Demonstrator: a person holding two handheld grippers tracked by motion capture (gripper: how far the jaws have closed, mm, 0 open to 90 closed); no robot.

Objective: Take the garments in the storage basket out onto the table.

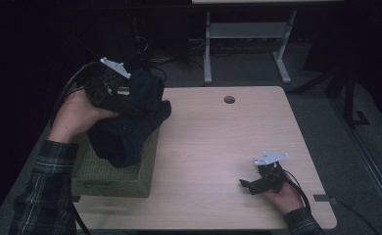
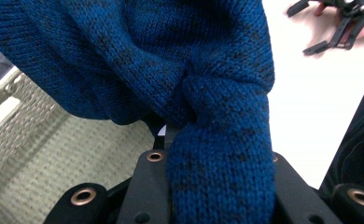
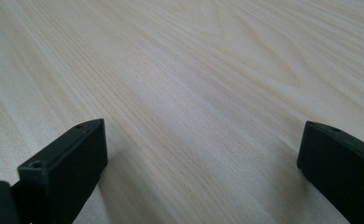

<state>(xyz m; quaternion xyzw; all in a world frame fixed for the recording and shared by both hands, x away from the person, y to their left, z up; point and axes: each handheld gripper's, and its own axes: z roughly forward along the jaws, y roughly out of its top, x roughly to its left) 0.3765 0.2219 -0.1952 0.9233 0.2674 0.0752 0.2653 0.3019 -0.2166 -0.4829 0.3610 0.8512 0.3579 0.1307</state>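
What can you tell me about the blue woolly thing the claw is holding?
The blue knitted garment looks like soft wool, deep blue flecked with darker specks. It is bunched and folded, not spread out. The left claw pinches a fold of it between its black jaws and holds it above the woven green basket, its lower end hanging down toward the basket. I cannot tell if it touches the basket.

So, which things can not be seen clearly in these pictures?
- Inside of the woven basket, high view: the blue knitted garment hangs over it, so its contents cannot be told.
- Left gripper, high view: its jaw tips are buried in the garment.
- Garment's full shape, left gripper view: cut off by the top edge.
- Right gripper, high view: small and dark against the table.
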